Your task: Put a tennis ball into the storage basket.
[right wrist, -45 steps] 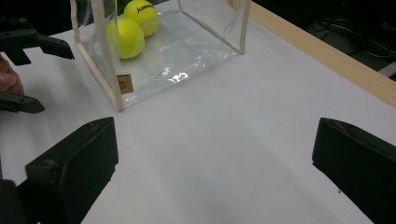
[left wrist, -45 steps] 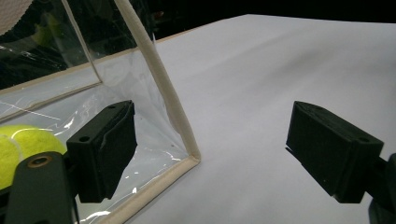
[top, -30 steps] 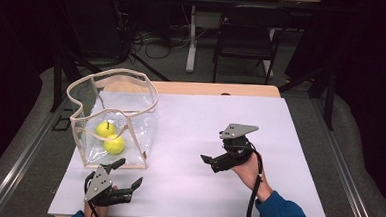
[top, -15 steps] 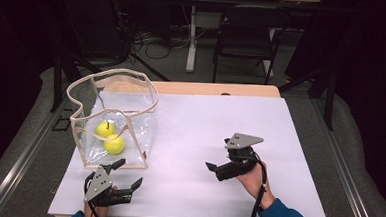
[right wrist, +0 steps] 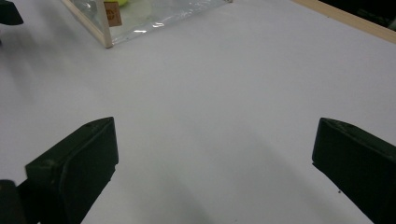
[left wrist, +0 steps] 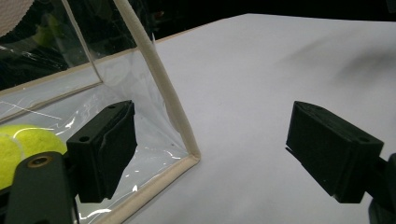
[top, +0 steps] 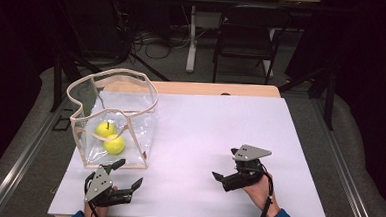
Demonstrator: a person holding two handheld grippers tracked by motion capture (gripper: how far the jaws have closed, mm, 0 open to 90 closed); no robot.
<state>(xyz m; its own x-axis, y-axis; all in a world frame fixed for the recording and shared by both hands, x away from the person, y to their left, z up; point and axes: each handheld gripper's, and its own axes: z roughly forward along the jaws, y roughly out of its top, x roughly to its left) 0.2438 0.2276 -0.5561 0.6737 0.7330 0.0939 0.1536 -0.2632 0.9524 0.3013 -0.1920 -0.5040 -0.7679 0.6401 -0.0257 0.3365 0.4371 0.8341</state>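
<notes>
A clear plastic bag [top: 126, 110] with cream trim stands open on the left of the white tabletop [top: 210, 124]. Two yellow-green tennis balls [top: 114, 144] lie inside it. My left gripper [top: 129, 173] is open just in front of the bag's near right corner. In the left gripper view, that gripper [left wrist: 215, 149] has the bag's corner seam [left wrist: 184, 149] between its wide jaws, touching neither, and a ball [left wrist: 23, 144] shows through the plastic. My right gripper [top: 220, 181] rests low at the front right, open and holding nothing. In its own view, the right gripper [right wrist: 215, 163] faces bare table with the bag [right wrist: 140, 14] far off.
The table's wooden back edge [top: 217, 88] shows beyond the white surface. A dark chair [top: 244, 41] and a desk leg with cables [top: 192, 43] stand behind the table. Metal rails [top: 23, 154] run along both sides.
My right gripper has drawn back toward the front edge and sunk lower. The left gripper, the bag and the balls have stayed put.
</notes>
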